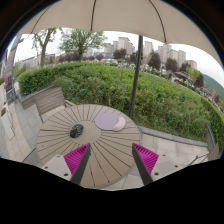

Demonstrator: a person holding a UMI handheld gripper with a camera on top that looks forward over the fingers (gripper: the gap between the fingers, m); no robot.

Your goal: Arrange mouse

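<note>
- It is bright daytime, and the sun lights the green bushes (120,85) and far buildings (150,52).
- The big umbrella (110,15) puts soft shade on the round table (90,145).
- The sky looks very white.
- Straight things bend like a ball near the sides.

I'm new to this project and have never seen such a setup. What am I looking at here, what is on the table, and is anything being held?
This single picture comes from a wide-angle camera riding on a hand-held claw, looking forward along its two fingers. The pink pads at the bottom are the fingers' inner faces. The claw is open and holds nothing. Beyond the fingers stands a round slatted table on a terrace, under a parasol. On it lie a dark computer mouse and, beside it, a pale round mouse pad. A chair stands behind the table, with a hedge and buildings further off.
</note>
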